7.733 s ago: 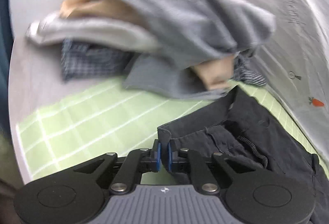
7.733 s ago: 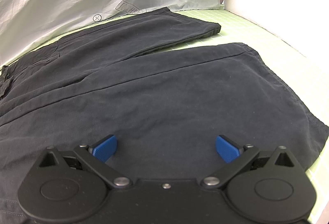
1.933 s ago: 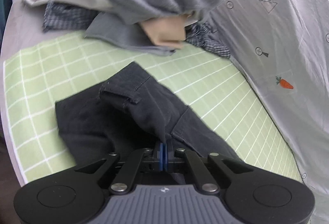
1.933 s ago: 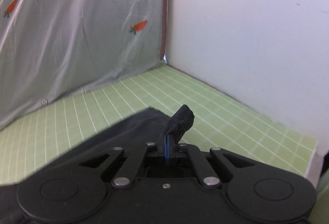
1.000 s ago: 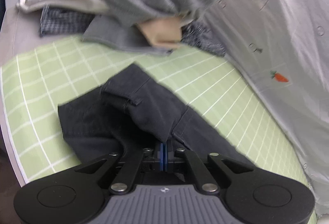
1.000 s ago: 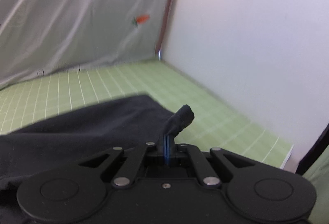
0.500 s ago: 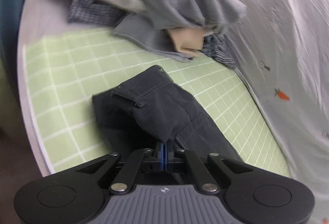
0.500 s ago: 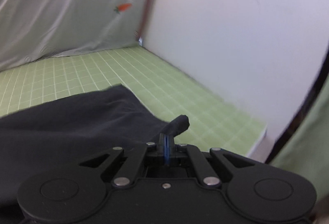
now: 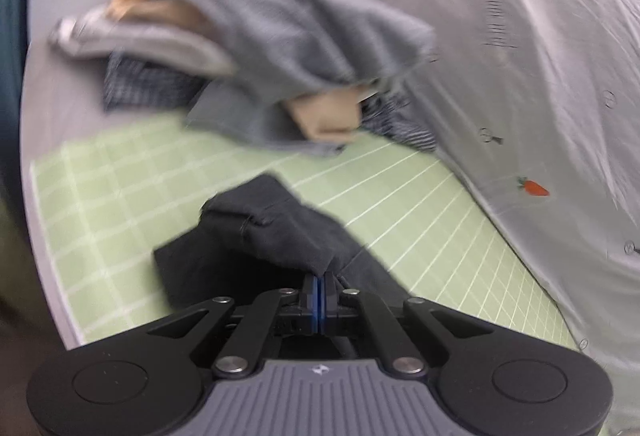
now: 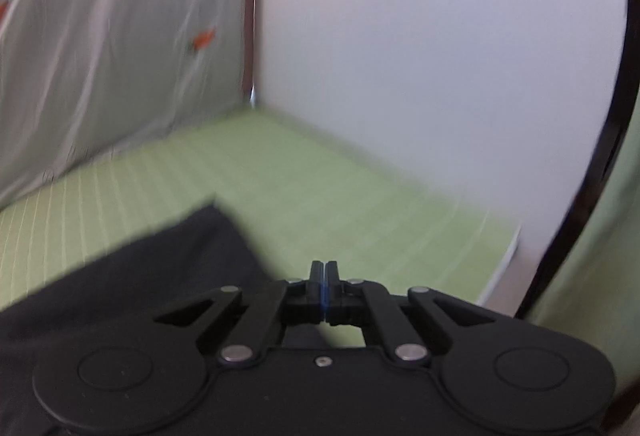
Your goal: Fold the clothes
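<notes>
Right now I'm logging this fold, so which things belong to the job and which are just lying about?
In the job:
- dark trousers
- left gripper, shut on the trousers
- right gripper, shut, no cloth seen between its fingertips
- green grid mat

Lying about:
- heap of clothes
- carrot-print sheet

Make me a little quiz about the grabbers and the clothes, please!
1. True or false: the left gripper is shut on the dark trousers.
2. What colour is the squared mat under the trousers? A green, B red, C blue.
3. Fill the gap: the little orange pictures on the grey sheet are ____.

Key
1. True: its fingers are pinched together on a fold of the cloth.
2. A.
3. Carrots.
</notes>
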Tool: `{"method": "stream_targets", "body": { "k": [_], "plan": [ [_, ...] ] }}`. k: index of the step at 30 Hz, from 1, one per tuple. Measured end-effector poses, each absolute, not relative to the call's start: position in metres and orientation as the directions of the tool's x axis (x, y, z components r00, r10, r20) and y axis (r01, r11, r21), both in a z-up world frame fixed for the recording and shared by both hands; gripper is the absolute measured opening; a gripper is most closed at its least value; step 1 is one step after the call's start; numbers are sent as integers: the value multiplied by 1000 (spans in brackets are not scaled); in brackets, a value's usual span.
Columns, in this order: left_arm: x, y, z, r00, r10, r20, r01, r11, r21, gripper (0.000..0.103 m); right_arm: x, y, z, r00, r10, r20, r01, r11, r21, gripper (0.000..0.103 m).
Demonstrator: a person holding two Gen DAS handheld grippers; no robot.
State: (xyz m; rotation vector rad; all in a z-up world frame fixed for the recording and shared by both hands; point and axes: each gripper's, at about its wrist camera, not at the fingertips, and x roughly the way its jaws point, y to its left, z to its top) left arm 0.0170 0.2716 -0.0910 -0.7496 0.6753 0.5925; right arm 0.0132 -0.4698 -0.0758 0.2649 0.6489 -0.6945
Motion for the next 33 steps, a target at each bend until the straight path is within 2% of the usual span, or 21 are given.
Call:
{"method": "stream_targets", "body": {
  "k": [5, 8, 11, 13, 21, 23, 24, 25, 26, 27, 29, 33],
  "plan": [
    [4, 278, -105, 628, 211, -749, -709, 552, -439, 1, 13, -448, -105, 581, -380, -720, 656, 742, 138, 3],
    [4, 278, -106, 625, 212, -752, -710, 555, -433, 1, 23, -441, -116, 581, -316, -750, 647, 739, 190, 11],
    [4, 279, -105, 627, 208, -750, -707, 556, -437, 1, 30, -435, -125, 535, -323, -781, 668, 727, 157, 22],
    [4, 280, -107, 626, 206, -752, -709, 552, -439, 2, 33, -433, -130, 508, -332, -795, 685, 715, 139, 36],
    [3, 282, -113, 619, 202, -759, -717, 538, -443, 2, 50, -433, -133, 466, -357, -809, 690, 719, 81, 45],
    [2, 282, -115, 618, 200, -761, -720, 532, -445, 2, 52, -431, -133, 463, -364, -808, 676, 735, 56, 44],
    [2, 282, -116, 616, 199, -762, -722, 530, -445, 2, 53, -429, -134, 459, -370, -808, 663, 748, 35, 37],
    [2, 282, -117, 615, 199, -763, -723, 527, -446, 2, 54, -429, -133, 449, -384, -807, 650, 760, 1, 24],
    [2, 282, -117, 615, 200, -762, -724, 526, -446, 2, 52, -432, -133, 452, -390, -802, 643, 766, -9, 17],
    [3, 283, -117, 616, 201, -762, -724, 525, -447, 2, 49, -436, -132, 479, -363, -800, 633, 774, 28, 0],
    [2, 284, -115, 622, 201, -756, -720, 525, -453, 1, 46, -442, -129, 491, -360, -794, 639, 768, 46, 0],
    [6, 283, -103, 644, 213, -735, -702, 548, -456, 1, 41, -445, -108, 516, -435, -738, 625, 780, -23, 0]
  ]
}}
